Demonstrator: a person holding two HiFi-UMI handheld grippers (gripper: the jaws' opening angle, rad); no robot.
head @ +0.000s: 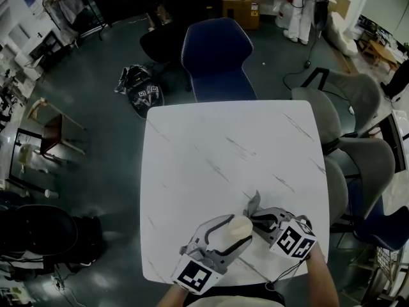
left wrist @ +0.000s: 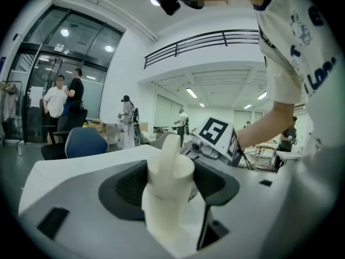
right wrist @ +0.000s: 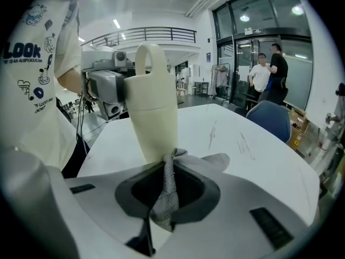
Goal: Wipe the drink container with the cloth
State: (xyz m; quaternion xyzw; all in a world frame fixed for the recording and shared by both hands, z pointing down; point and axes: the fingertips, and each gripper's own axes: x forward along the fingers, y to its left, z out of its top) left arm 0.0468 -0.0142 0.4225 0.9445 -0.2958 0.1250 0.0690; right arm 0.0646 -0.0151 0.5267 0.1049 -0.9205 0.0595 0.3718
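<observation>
A cream drink container with a tall handle sits between the jaws of my left gripper, which is shut on it near the table's front edge. In the left gripper view the container fills the gap between the jaws and rises upright above them. My right gripper is shut on a grey mesh cloth, bunched and sticking out past its tips. In the right gripper view the cloth touches the container's lower side. The left gripper shows behind the container there.
The white marble-look table stretches away from the grippers. A dark blue chair stands at its far edge, and grey chairs line its right side. A black bag and a wooden stool are on the floor at left.
</observation>
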